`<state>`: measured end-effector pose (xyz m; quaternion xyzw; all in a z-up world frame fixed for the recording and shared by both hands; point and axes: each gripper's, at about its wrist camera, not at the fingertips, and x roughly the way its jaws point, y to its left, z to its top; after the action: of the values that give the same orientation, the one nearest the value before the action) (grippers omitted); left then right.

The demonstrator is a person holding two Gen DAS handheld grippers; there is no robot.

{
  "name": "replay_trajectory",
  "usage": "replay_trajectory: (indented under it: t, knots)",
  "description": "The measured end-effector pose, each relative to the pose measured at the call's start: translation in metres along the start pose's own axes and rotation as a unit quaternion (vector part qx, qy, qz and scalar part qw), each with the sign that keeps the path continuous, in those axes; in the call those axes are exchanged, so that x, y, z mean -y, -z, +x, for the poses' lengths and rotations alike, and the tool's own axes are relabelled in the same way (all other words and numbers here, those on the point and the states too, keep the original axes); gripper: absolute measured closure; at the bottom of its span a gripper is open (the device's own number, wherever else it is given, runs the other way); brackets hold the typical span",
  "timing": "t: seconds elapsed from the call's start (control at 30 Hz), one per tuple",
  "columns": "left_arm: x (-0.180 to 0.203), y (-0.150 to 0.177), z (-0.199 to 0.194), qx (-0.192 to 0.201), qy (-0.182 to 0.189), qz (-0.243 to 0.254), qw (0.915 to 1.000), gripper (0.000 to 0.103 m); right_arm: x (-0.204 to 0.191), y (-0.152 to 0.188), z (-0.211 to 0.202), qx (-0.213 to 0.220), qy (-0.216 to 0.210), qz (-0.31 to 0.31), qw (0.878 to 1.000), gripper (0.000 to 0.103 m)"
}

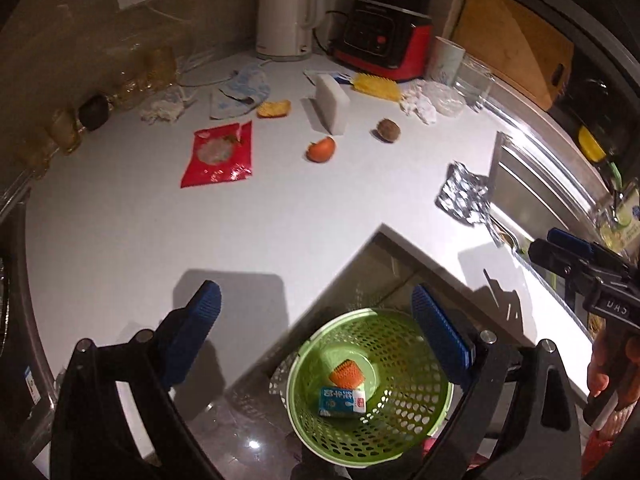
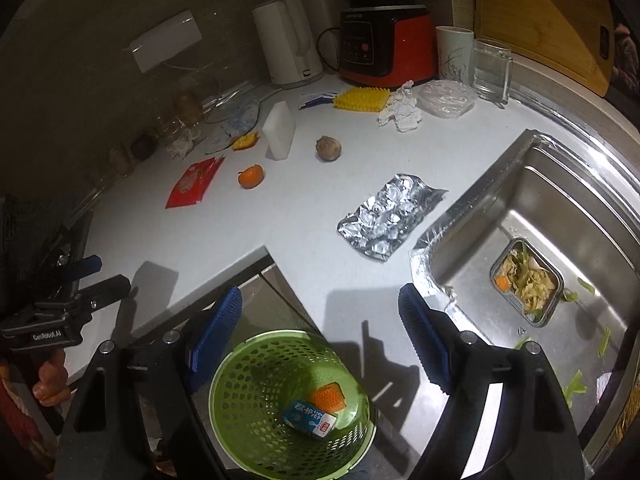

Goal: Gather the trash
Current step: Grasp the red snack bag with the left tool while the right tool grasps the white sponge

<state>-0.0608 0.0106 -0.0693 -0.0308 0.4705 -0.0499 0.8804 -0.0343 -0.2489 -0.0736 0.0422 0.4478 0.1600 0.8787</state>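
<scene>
A green perforated trash basket (image 1: 404,432) (image 2: 248,412) stands on the floor below the counter corner, holding a blue carton (image 1: 340,400) (image 2: 310,418) and an orange piece (image 1: 347,374) (image 2: 328,398). On the white counter lie a red wrapper (image 1: 219,154) (image 2: 194,182), crumpled foil (image 1: 464,198) (image 2: 390,216), an orange peel (image 1: 321,149) (image 2: 251,176), a brown kiwi (image 1: 387,130) (image 2: 328,147), crumpled paper (image 1: 418,106) (image 2: 400,112). My left gripper (image 1: 316,320) is open above the basket. My right gripper (image 2: 320,316) is open and empty too.
A white sponge block (image 1: 331,104) (image 2: 280,132), yellow brush (image 1: 376,86) (image 2: 362,100), kettle (image 1: 286,14), blender (image 1: 386,40), cups and a glass (image 2: 490,70) stand at the back. The steel sink (image 2: 560,208) at the right holds a strainer of food scraps (image 2: 526,280).
</scene>
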Motion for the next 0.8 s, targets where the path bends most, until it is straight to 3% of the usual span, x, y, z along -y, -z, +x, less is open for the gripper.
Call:
replay_trajectory:
  t: [0.33,0.53,0.8]
  knots:
    - [-0.057,-0.071,0.07,0.012,-0.065,-0.081,0.9945,0.011,-0.017,-0.067,0.057,-0.013,-0.037,-0.069,0.997,0.022]
    - [-0.075,-0.1,0.128,-0.007,-0.09,-0.117,0.9889,0.011,-0.025,-0.102,0.098,-0.021,-0.06,-0.099,0.993,0.023]
    - [-0.099,-0.116,0.183,-0.045,-0.123,-0.151,0.9798,0.013,-0.039,-0.146,0.151,-0.025,-0.071,-0.115,0.991,0.022]
